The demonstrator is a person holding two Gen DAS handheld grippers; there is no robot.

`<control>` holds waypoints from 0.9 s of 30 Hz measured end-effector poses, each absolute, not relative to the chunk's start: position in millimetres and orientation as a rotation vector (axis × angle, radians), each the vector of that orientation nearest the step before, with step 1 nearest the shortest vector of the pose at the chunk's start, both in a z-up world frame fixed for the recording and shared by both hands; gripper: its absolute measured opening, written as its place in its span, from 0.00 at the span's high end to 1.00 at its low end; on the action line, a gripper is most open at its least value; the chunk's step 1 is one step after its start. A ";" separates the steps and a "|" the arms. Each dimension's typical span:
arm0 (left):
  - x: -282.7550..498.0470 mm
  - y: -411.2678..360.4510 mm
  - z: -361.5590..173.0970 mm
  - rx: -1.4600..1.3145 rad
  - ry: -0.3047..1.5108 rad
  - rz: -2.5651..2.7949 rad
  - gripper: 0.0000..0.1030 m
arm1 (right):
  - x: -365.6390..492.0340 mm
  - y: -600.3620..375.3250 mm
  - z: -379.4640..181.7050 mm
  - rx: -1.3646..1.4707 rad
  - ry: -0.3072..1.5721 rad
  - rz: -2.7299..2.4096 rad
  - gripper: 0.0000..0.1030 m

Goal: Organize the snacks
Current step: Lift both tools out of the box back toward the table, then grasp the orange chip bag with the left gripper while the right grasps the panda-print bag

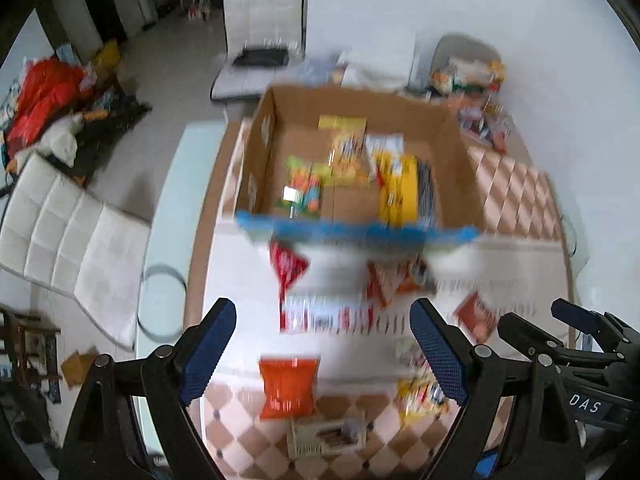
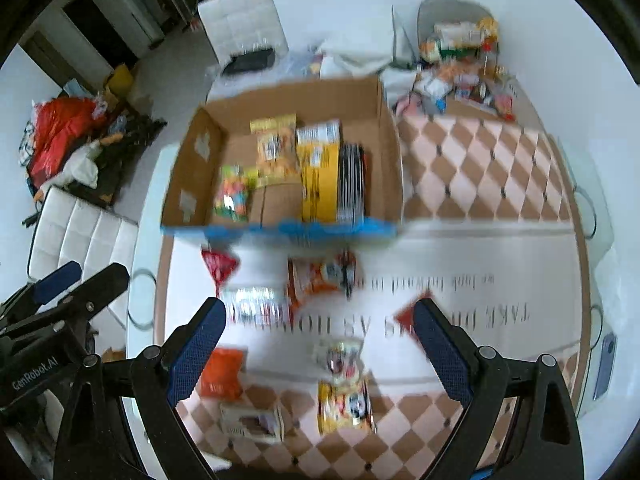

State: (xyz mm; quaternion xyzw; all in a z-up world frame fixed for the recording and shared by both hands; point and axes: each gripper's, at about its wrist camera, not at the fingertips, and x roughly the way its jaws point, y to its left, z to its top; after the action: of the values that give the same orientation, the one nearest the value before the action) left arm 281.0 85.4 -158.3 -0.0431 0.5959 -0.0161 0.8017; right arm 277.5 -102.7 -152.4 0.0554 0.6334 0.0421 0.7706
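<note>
Both views look steeply down on the worktop (image 2: 480,168), covered by a checked cloth; frames are motion-blurred, so counts are approximate.

Left gripper (image 1: 324,356): fingers wide apart, nothing between them. Right gripper (image 2: 320,352): fingers wide apart, nothing between them. Each gripper also shows at the edge of the other's view.

One cardboard box (image 2: 380,128) with a blue near edge stands open at the far middle of the worktop. Inside, left to right: one multicoloured candy bag (image 2: 232,192), one orange-yellow packet (image 2: 276,148), one yellow box (image 2: 320,172), one dark striped pack (image 2: 352,184).

Loose snacks on the cloth in front of the box, left to right, at least six: one red bag (image 2: 218,266), one orange bag (image 2: 222,372), one pale carton (image 2: 252,420), one orange-white packet (image 2: 316,276), one yellow packet (image 2: 344,392), one red packet (image 2: 416,308).

A heap of further snacks (image 2: 464,68), uncountable, lies at the far right corner.

Two white chairs (image 1: 72,244) stand left of the worktop.
</note>
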 end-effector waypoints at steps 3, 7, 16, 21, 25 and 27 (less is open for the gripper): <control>265.1 88.6 -193.6 -0.084 1.373 -0.006 0.14 | 254.7 -108.4 -190.0 0.116 1.476 0.085 0.06; 247.5 100.2 -243.6 -0.091 1.491 0.040 0.14 | 230.6 -121.1 -243.7 0.154 1.616 0.058 0.06; 228.2 117.2 -341.4 -0.143 1.719 0.064 0.14 | 200.0 -133.8 -339.9 0.227 1.831 -0.010 0.06; 226.6 107.3 -370.7 -0.117 1.778 0.046 0.14 | 191.2 -127.2 -366.2 0.223 1.887 -0.020 0.06; 226.3 99.6 -387.2 -0.090 1.805 0.038 0.14 | 188.9 -121.5 -380.5 0.182 1.909 -0.026 0.06; 225.7 96.6 -394.0 -0.082 1.822 0.035 0.14 | 187.7 -119.1 -385.7 0.160 1.915 -0.027 0.06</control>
State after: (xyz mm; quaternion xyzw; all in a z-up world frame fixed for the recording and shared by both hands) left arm 225.7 96.6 -394.0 -0.0355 0.7897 0.0151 0.6122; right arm 187.7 -119.1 -385.7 0.0684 0.8167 -0.0117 0.5728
